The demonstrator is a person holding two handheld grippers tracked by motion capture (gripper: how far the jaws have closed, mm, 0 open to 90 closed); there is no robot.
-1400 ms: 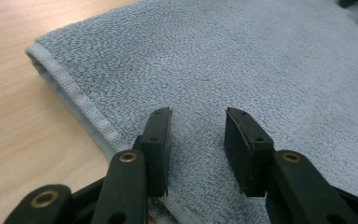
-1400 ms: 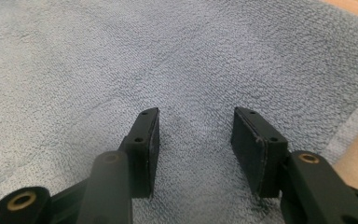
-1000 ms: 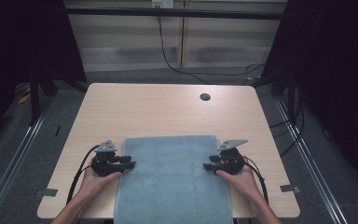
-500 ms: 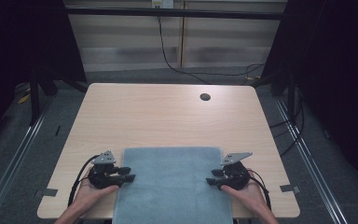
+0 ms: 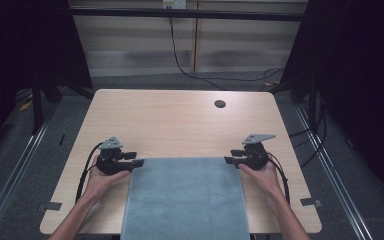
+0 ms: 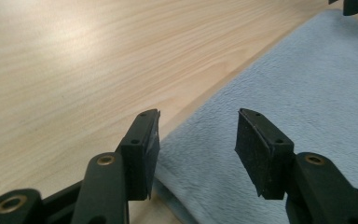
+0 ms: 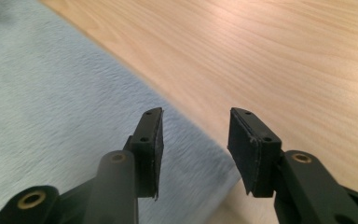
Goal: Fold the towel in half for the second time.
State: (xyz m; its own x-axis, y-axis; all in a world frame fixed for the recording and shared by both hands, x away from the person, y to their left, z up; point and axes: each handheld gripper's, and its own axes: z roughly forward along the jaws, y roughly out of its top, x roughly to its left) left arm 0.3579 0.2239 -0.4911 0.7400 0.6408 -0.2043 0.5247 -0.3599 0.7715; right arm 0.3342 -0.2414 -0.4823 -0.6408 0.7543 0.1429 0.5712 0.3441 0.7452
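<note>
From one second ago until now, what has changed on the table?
Both grippers, left and right, slid outward to the far corners of the blue-grey towel. Left jaws have just been opening; both stand open, gripping nothing. The towel's far edge lies slightly nearer the person. The table is unchanged.

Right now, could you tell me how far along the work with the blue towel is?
Done: the blue towel lies flat on the wooden table, its near end hanging over the edge. In hand: the left gripper and right gripper sit at its far corners, jaws open, the left's just opening; nothing is clamped. Left: probably gripping the corners to fold.
</note>
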